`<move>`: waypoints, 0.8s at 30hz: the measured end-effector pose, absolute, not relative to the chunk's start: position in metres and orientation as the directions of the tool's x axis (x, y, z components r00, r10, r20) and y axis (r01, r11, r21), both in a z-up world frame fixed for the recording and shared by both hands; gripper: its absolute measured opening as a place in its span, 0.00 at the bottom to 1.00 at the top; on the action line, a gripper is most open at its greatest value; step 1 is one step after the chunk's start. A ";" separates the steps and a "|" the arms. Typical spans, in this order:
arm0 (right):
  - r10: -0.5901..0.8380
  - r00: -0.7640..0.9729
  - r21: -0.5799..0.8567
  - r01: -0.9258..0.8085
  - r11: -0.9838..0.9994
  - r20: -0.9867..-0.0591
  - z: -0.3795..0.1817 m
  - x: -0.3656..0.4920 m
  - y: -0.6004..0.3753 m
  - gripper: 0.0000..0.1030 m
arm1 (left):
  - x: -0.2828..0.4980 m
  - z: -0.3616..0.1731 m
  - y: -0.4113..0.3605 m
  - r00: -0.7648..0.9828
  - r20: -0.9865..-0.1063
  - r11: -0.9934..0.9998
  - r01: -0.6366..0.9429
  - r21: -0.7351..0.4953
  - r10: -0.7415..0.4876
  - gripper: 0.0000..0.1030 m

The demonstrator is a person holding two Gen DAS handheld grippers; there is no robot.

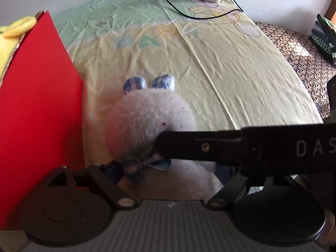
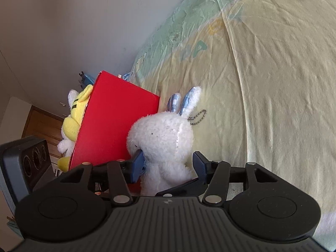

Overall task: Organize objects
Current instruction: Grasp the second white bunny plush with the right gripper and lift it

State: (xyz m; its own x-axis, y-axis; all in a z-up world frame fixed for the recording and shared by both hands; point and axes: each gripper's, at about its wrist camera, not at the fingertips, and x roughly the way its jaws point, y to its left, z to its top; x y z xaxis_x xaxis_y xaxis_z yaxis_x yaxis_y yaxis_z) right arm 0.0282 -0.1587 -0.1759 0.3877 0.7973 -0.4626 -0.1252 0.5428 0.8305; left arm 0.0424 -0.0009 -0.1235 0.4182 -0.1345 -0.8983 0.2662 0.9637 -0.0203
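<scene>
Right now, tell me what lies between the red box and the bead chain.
The white rabbit plush sits between the red box and the bead chain, seen in the right wrist view.

Both grippers, jaws apart, angled downward.

Right gripper (image 2: 169, 166): dark blue fingertips (image 2: 137, 164) stand well apart, linkage arms spread to either side, tool tilted slightly down. In the left wrist view one of its black fingers (image 1: 199, 147) lies crosswise in front of the left gripper (image 1: 168, 174). Left gripper: pitched steeply down, jaws partly spread; its fingertips are mostly hidden, so pad contact is indeterminate.
</scene>
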 end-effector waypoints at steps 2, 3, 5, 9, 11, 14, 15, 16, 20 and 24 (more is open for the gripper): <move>0.810 0.379 0.843 -0.122 0.524 -0.448 -0.176 0.028 -0.158 0.46 | 0.043 -0.123 -0.001 0.417 -0.900 0.964 0.266 -0.012 -0.126 0.76; 0.816 0.375 0.852 -0.116 0.511 -0.439 -0.176 0.028 -0.159 0.41 | 0.043 -0.122 -0.001 0.418 -0.901 0.964 0.264 -0.006 -0.120 0.75; 0.812 0.384 0.851 -0.114 0.513 -0.439 -0.173 0.026 -0.160 0.39 | 0.042 -0.119 -0.001 0.414 -0.901 0.964 0.266 -0.014 -0.127 0.73; 0.807 0.396 0.846 -0.121 0.519 -0.438 -0.167 0.020 -0.163 0.38 | 0.039 -0.114 -0.004 0.414 -0.901 0.962 0.272 -0.011 -0.128 0.73; 0.804 0.406 0.846 -0.121 0.520 -0.436 -0.164 0.016 -0.165 0.38 | 0.036 -0.110 -0.007 0.418 -0.900 0.960 0.280 -0.007 -0.128 0.72; 0.798 0.422 0.847 -0.119 0.518 -0.429 -0.159 0.010 -0.169 0.38 | 0.032 -0.104 -0.011 0.423 -0.896 0.955 0.296 -0.004 -0.135 0.72; 0.797 0.428 0.848 -0.119 0.517 -0.426 -0.157 0.008 -0.171 0.38 | 0.031 -0.101 -0.013 0.427 -0.894 0.953 0.302 -0.003 -0.137 0.72; 0.795 0.432 0.848 -0.117 0.517 -0.425 -0.155 0.006 -0.173 0.38 | 0.029 -0.099 -0.014 0.429 -0.892 0.951 0.308 0.000 -0.138 0.72; 0.787 0.455 0.847 -0.120 0.517 -0.416 -0.146 -0.002 -0.177 0.38 | 0.022 -0.089 -0.019 0.444 -0.885 0.946 0.324 0.011 -0.142 0.72; 0.778 0.478 0.840 -0.138 0.525 -0.407 -0.135 -0.011 -0.181 0.38 | 0.014 -0.078 -0.020 0.464 -0.873 0.943 0.333 0.014 -0.151 0.72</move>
